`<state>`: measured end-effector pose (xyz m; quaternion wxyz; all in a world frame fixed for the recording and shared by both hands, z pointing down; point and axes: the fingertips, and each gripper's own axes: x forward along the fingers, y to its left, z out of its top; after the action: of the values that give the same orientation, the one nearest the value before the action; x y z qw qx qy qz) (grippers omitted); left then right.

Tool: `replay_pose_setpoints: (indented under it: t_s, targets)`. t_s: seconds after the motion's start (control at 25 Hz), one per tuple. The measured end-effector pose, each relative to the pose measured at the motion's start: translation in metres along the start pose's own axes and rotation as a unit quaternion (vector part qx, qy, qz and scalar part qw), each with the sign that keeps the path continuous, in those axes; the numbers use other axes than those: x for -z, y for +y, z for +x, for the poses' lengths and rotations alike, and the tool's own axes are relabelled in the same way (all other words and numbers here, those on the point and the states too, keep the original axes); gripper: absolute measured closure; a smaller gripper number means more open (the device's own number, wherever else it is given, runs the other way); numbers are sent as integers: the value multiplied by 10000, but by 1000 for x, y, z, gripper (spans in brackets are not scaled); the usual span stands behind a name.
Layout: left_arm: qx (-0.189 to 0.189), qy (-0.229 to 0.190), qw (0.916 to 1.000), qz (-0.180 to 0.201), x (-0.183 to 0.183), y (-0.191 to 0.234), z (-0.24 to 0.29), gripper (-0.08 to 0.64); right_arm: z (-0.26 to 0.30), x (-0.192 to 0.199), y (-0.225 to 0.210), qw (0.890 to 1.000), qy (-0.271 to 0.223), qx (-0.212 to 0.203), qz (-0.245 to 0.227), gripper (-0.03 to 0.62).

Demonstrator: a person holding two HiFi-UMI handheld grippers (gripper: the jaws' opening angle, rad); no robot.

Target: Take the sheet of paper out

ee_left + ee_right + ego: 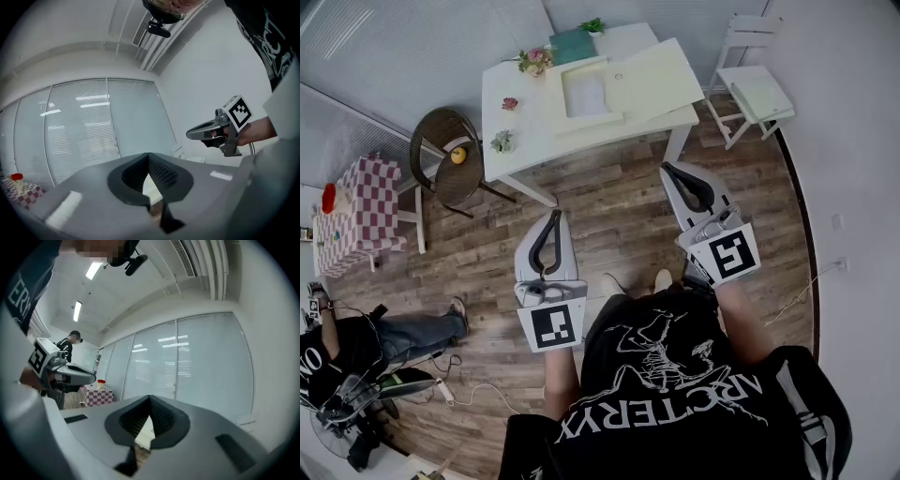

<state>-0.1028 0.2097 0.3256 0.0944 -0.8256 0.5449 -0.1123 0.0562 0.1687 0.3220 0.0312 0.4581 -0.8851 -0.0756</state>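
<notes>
Jaws of left gripper point(553, 219) and right gripper point(669, 171) closed, empty, wicker chair point(445, 161) beside table point(520, 122) bearing sheet of paper point(586, 94)

Sheet of paper point(586, 94): white, rectangular, lying flat inside an open cream folder point(661, 80), mid-tabletop point(520, 141), its long sides running towards the tabletop's front edge.

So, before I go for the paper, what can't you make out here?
- Sheet of paper, head view: too small to tell whether it lies loose or tucked into the cream folder around it.
- White table, gripper views: almost wholly blocked by the bodies of the left gripper and right gripper.
- Teal book, head view: cover too small to read.
</notes>
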Motion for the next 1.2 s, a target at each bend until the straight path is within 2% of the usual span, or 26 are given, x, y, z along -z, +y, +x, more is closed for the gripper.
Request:
replay_pose_setpoints:
  t_s: [0.32,0.68,0.8,1.0,1.2]
  targets:
    - [87,-2,10000,7,-2,1,11,549,5,0,-7,10000,58,48,22,580]
    - [-59,112,9999,42,-4,-8,18,549,-3,1,-24,10000,-51,78,26,580]
    - [-150,132,9997,159,-5,-17,23,549,-10,0,-32,9999,-123,-12,-32,580]
    - [-336,54,9994,-39,-6,-41,35,549,-20,8,-49,9998,-117,-147,60,580]
    - [-304,55,9995,46,-6,-39,63,549,1,7,-69,9996,-158,-216,-21,580]
